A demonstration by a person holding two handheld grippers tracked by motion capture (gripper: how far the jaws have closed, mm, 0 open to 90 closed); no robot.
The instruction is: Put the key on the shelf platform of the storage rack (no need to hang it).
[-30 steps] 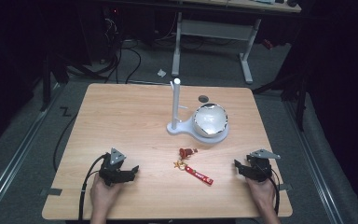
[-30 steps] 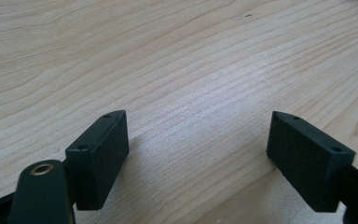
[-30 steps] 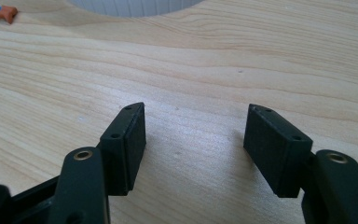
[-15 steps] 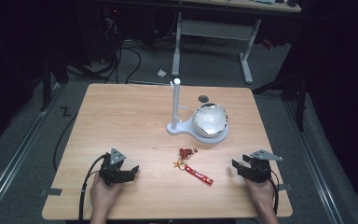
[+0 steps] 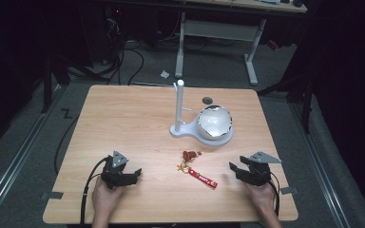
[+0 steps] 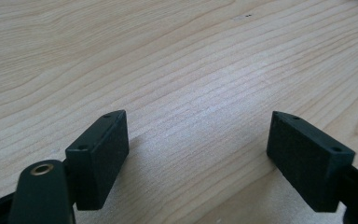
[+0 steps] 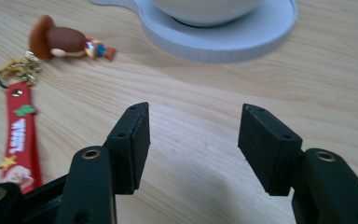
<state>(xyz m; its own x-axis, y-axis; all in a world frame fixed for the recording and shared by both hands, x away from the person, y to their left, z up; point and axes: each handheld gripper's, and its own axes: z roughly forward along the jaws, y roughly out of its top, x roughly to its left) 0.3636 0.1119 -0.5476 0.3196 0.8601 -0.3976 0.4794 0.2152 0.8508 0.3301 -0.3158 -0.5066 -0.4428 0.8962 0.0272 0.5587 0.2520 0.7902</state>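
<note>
The keychain (image 5: 197,170) is lying flat on the wooden table (image 5: 138,118), a little toward the near edge and right of centre, between the two grippers and touching neither. Its long axis is running from about ten o'clock to four o'clock in the high view: the small brown-capped figure (image 5: 189,155) is sitting at the ten o'clock end, the gold clasp (image 5: 184,166) is joining it in the middle, and the red strap (image 5: 204,178) is trailing off toward four o'clock. In the right gripper view the strap (image 7: 21,133) is lying along the left side, with the figure (image 7: 65,42) beyond it at about eleven o'clock, pointing its feet to the right.

The right gripper (image 5: 234,169) is resting at the keychain's three o'clock, near it but apart, its jaws standing open over bare wood. The left gripper (image 5: 137,173) is sitting at the keychain's nine o'clock, farther off, with its jaws spread wide.

A white stand (image 5: 179,107) with a round base is standing at the keychain's twelve o'clock, and a shiny bowl (image 5: 214,121), possibly metal or glazed, is sitting on that base.
</note>
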